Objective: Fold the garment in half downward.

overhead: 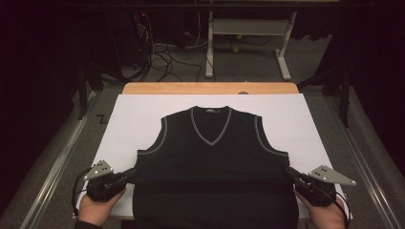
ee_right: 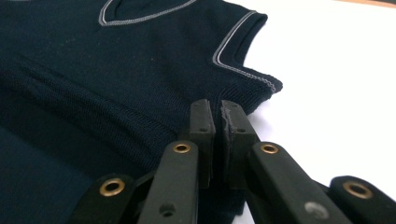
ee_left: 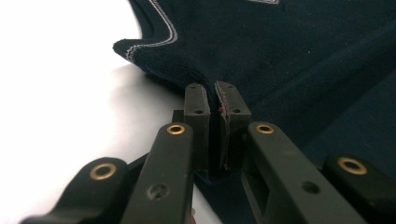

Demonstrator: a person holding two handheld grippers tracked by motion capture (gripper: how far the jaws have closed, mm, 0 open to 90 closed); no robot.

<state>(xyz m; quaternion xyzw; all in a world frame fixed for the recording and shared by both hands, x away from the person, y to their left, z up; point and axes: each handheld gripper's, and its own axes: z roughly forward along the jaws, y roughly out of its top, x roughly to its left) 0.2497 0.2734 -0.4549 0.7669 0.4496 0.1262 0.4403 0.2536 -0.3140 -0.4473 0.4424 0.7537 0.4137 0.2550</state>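
Dark navy knitted sleeveless V-neck vest [overhead: 215, 157] is being pinched at both side seams by left gripper [overhead: 128, 176] and right gripper [overhead: 292, 175], jaws clamped together on fabric.

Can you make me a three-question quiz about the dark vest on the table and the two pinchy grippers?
1. Where are the left gripper and right gripper?
A. at the neck
B. at the vest's two side edges
C. off the table

2. What colour is the trim on the dark navy knitted sleeveless vest?
A. light grey
B. red
C. yellow

3. How do the jaws stand?
A. wide open
B. one open
C. both shut on the vest's fabric

Answers:
1 B, one gripper at each side edge.
2 A, pale stripes line the V-neck and armholes.
3 C, both gripper views show pads pressed together with fabric between them.
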